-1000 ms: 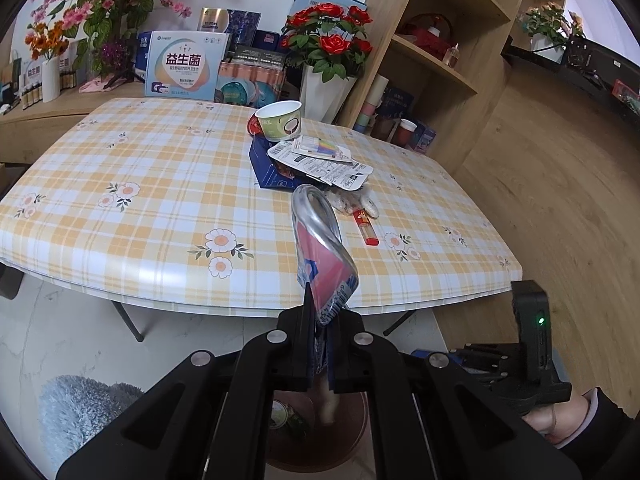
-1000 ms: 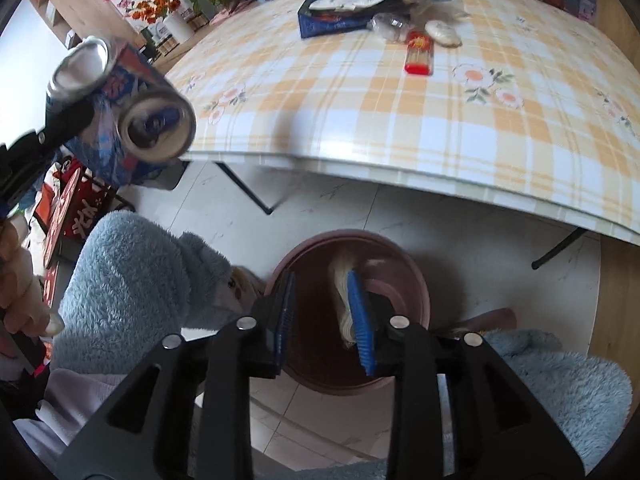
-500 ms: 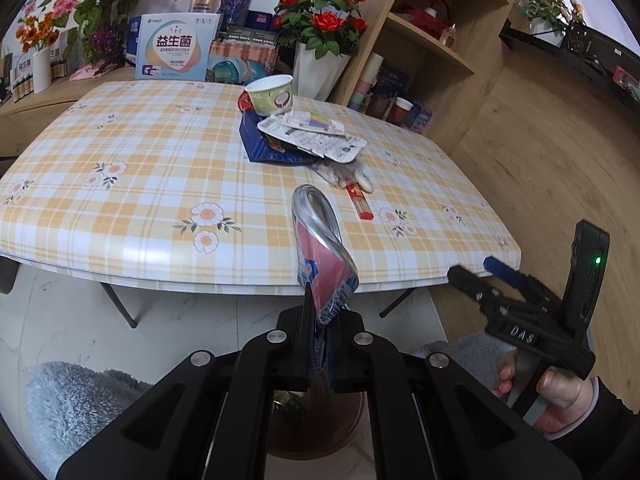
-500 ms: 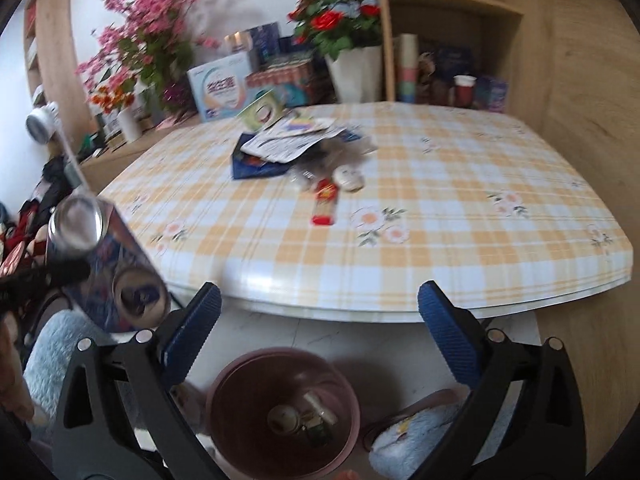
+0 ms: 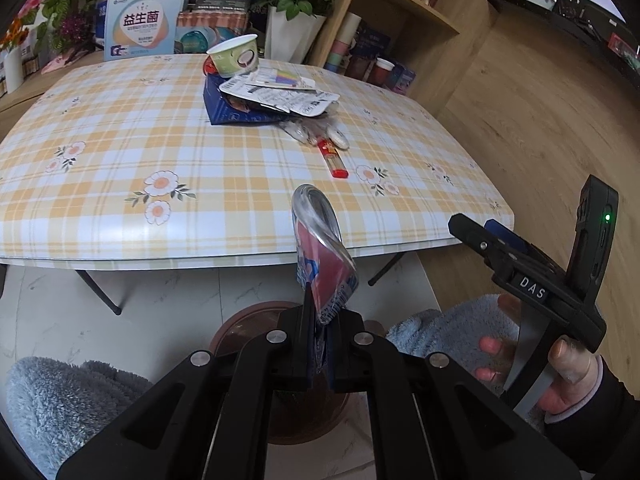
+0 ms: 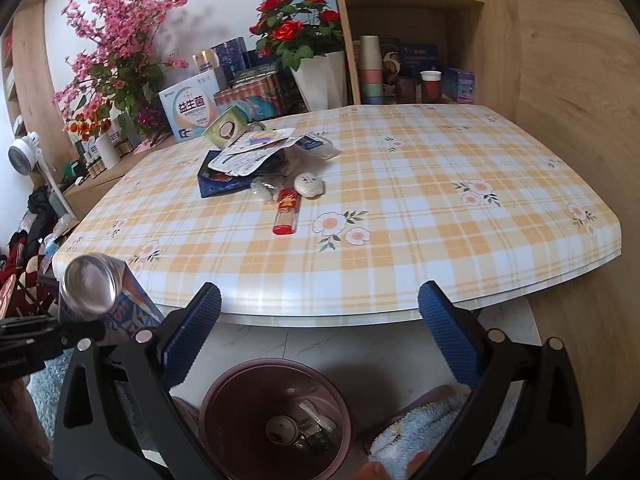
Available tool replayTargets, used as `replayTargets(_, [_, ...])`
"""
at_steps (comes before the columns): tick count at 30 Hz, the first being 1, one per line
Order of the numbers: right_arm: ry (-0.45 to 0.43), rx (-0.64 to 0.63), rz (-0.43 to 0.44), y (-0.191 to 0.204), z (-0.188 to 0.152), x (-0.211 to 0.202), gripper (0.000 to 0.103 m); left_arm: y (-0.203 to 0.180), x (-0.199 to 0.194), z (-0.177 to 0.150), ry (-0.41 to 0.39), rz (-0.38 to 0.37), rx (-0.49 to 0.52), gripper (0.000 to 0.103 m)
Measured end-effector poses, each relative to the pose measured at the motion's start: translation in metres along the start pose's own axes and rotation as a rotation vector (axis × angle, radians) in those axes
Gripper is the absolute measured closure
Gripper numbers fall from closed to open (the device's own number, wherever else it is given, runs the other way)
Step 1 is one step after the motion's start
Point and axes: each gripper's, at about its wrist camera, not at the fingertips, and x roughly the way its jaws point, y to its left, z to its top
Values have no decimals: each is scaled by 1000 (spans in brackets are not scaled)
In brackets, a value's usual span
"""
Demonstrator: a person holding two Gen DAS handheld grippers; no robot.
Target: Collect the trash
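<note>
Right tool (image 6: 320, 336) newly wide above bin (image 6: 276, 420)

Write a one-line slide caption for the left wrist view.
Left gripper clamps a crushed can above the bin; table litter ahead.

Yellow-and-white plaid tablecloth (image 6: 400, 208) with daisies, red lighter (image 6: 286, 212), maroon bin (image 6: 224, 396), blue-and-red crushed can (image 5: 322, 264).

red roses (image 6: 298, 26) in a white vase, pink blossoms (image 6: 120, 32) and a probiotics box (image 6: 188, 110) behind the checked table (image 6: 440, 200).
</note>
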Motion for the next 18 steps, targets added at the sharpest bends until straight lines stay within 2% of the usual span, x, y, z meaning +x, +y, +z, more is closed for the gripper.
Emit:
replayTargets(2, [0,7,-8,-2,0,0,6,-3,4,0,13,-13,8,97])
replayTargets(3, [3,8,-10,-4,0,0,6,-4,6,-1,20,-23,16,92])
replayTargets(4, [4,8,-10,-4,0,0,6,-6,7,-1,25,-32,23,67])
replayTargets(5, [4,7,-8,-5,0,0,6,-7,6,-1,19,-38,25,38])
replayTargets(6, [0,7,-6,-5,-1,-1,6,-7,4,-1,0,-46,23,33])
replayTargets(8, [-6,6,-3,-5,-1,-1,6,-9,0,1,-24,-50,37,29])
replayTargets(13, [-5,20,13,-5,0,-1,6,-4,-9,6,-84,29,44,12])
replayTargets(18, [-2,27,13,-6,-1,-1,6,10,-18,10,-142,112,15,9])
